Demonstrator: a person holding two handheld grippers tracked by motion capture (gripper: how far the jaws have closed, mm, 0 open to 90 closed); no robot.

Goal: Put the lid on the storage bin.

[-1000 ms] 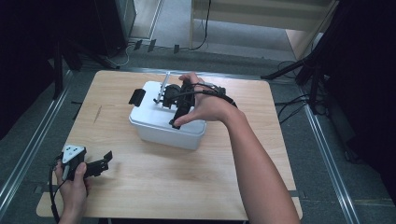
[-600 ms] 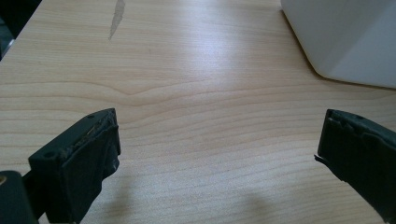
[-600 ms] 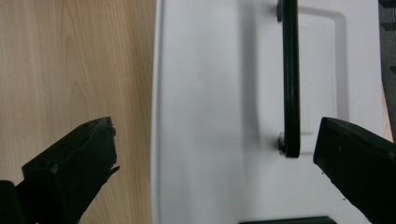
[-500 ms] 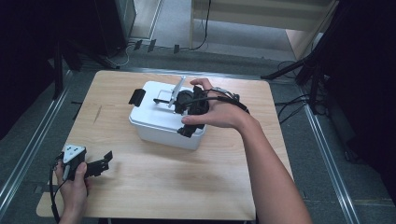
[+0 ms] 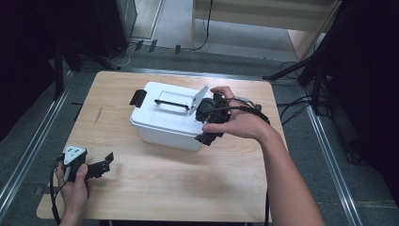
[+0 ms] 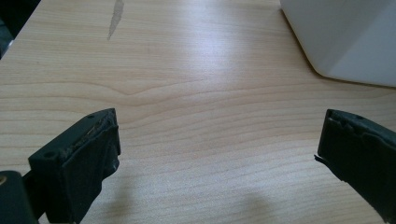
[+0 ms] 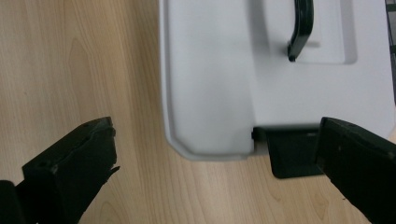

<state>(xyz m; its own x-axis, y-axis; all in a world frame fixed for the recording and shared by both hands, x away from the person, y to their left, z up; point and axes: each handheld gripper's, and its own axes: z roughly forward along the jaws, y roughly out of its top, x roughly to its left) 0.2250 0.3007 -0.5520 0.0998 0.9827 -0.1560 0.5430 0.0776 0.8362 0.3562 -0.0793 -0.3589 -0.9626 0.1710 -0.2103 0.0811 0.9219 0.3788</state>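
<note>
White plastic box (image 5: pixel 171 117): it stands on the wooden table (image 5: pixel 155 188), a little far of the middle, with its long side running left to right and slightly skewed. The lid is on.
Box handle (image 5: pixel 171 102): black, lying across a recess in the lid top; in my right gripper view I see one end of it (image 7: pixel 301 28) curving down into that recess.
Left latch (image 5: pixel 137 97): black, at the box's far-left end, standing out from the wall.
Right latch (image 7: pixel 289 151): black, at the box's right end, sticking out from under the lid rim; in my right gripper view it lies just beside my right-hand jaw, and I cannot tell whether they touch.
Right gripper (image 5: pixel 209 123): I hold it at the right end of the box, pointing down over the lid corner. Its jaws stand wide apart, one over bare wood, the other at the latch; nothing is clamped between them.
Right hand (image 5: pixel 235 120): wrapped around the gripper body, the forearm coming in from the near right.
Left gripper (image 5: pixel 101 165): I hold it low over the near-left part of the table, well apart from the box, pointing right. Its jaws are spread wide with only wood grain between them; a corner of the box (image 6: pixel 341 37) shows at the far right of that view.
Left hand (image 5: pixel 75 183): gripping the handle near the table's near edge.
Table mark (image 5: pixel 98 114): a pale scuff on the wood, left of the box.
</note>
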